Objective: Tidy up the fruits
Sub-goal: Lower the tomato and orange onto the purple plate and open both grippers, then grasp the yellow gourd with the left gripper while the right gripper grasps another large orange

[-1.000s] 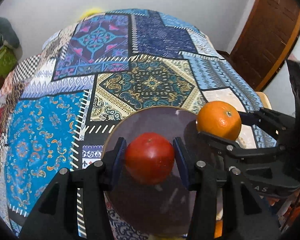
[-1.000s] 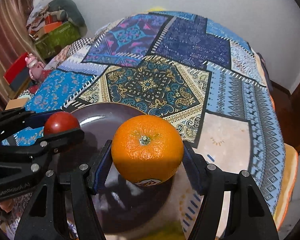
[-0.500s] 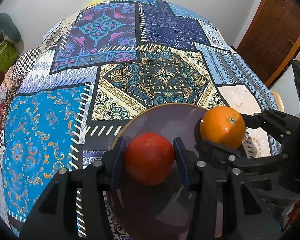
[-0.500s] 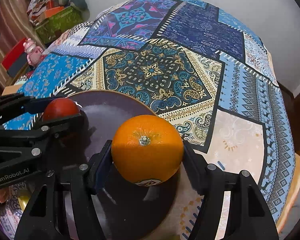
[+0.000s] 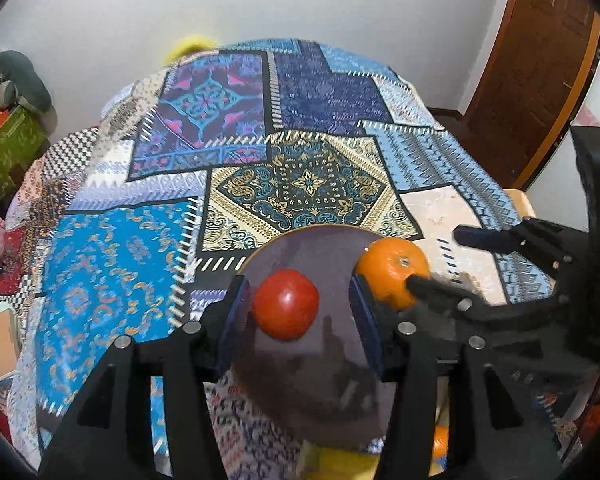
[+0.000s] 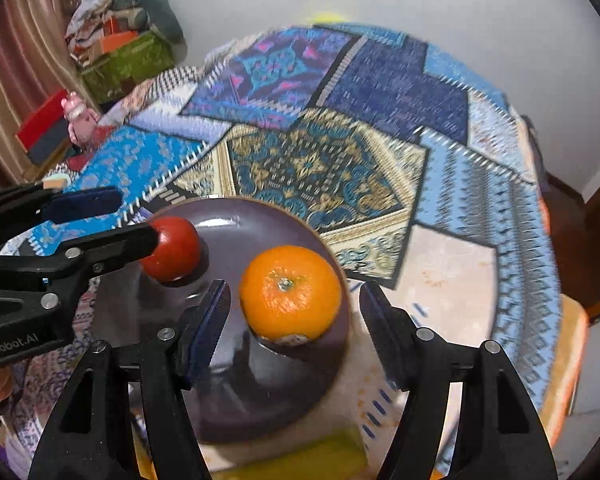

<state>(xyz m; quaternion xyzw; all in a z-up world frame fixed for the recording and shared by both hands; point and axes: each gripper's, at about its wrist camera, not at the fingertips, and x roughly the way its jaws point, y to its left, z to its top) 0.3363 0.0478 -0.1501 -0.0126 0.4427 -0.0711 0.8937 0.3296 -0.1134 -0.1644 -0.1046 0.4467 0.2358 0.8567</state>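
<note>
Both grippers (image 5: 298, 308) (image 6: 294, 306) spread, tomato (image 5: 286, 304), orange (image 6: 291, 292) on plate (image 6: 260, 216)

Red tomato (image 5: 286, 304), orange mandarin (image 6: 290, 292), dark purple plate (image 6: 260, 220), blue patchwork tablecloth (image 5: 308, 120)

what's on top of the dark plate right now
A red tomato and an orange sit on the plate, apart from each other, each between open tongs. The left tongs' arm covers part of the plate's left rim.
</note>
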